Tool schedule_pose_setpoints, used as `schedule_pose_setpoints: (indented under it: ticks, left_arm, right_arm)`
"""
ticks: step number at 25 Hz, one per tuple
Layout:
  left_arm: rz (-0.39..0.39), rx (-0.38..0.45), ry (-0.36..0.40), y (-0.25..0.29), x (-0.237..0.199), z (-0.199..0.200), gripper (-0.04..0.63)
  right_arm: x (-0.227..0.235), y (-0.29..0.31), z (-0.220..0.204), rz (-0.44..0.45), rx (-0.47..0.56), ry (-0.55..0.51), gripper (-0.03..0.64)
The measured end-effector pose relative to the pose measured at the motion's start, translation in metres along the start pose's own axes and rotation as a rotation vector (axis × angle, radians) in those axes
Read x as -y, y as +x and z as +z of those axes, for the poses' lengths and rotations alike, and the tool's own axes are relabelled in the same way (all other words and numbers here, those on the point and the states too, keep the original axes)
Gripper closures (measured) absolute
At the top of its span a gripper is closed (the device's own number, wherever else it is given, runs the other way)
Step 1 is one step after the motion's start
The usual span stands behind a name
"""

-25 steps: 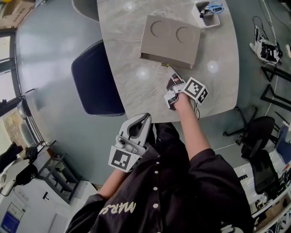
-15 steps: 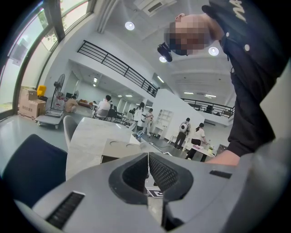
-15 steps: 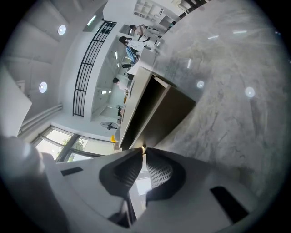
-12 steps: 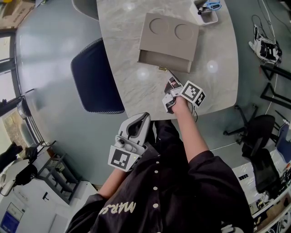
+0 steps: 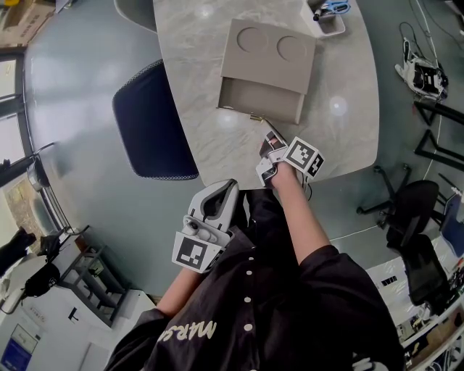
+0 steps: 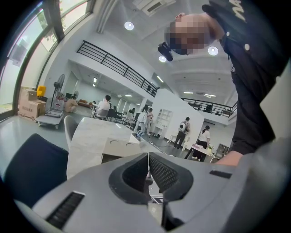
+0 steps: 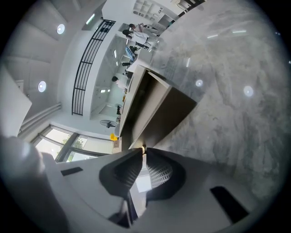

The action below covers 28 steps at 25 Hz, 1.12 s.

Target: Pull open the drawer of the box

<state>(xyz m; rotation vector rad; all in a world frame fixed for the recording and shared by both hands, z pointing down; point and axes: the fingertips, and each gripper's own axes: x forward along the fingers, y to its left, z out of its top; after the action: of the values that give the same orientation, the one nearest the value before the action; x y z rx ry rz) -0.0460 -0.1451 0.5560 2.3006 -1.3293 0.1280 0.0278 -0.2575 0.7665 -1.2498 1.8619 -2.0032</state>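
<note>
A flat taupe box (image 5: 272,47) with two round hollows in its lid lies on the marble table (image 5: 196,94). Its drawer (image 5: 259,93) stands partly out toward me, the inside showing. My right gripper (image 5: 265,129) is shut on the small gold knob (image 5: 255,117) at the drawer's front. In the right gripper view the jaws (image 7: 143,153) pinch the knob (image 7: 143,148), with the drawer front (image 7: 157,113) just beyond. My left gripper (image 5: 229,187) hangs off the table near my body, shut on nothing. In the left gripper view (image 6: 148,157) the box (image 6: 119,146) is visible beyond it.
A dark blue chair (image 5: 148,123) stands at the table's left side. A white tray (image 5: 330,16) with tools sits at the far right of the table. The near table edge runs just under my right hand. Office chairs and cables lie on the floor at right.
My right gripper has drawn back toward me with the knob, and the drawer has slid farther out of the box. The left gripper has not moved.
</note>
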Motion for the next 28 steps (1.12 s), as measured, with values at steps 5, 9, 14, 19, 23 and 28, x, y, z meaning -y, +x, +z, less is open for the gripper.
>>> schedule_pose_setpoints:
  ticks: [5,9,14,19,23,28]
  left_arm:
    - [0.0,0.037,0.024,-0.001,-0.001,0.005,0.578]
    - [-0.009,0.045,0.016,-0.002,0.0,0.006,0.578]
    - [-0.005,0.057,0.021,-0.004,0.001,0.008,0.578]
    - [-0.003,0.024,0.015,-0.005,0.001,0.002,0.578]
    - [-0.005,-0.002,0.002,-0.008,0.003,-0.002,0.578]
    - [-0.008,0.05,0.022,-0.008,0.003,0.006,0.578]
  right_arm:
    - [0.006,-0.007,-0.011,-0.011,-0.006,0.004,0.597]
    - [0.007,-0.011,-0.016,-0.015,-0.011,0.009,0.598]
    - [0.009,-0.019,-0.028,-0.021,-0.018,0.021,0.597]
    - [0.011,-0.022,-0.037,-0.024,-0.031,0.022,0.598]
    - [0.011,-0.027,-0.042,-0.026,-0.036,0.026,0.598]
    - [0.014,-0.032,-0.049,-0.028,-0.039,0.035,0.598]
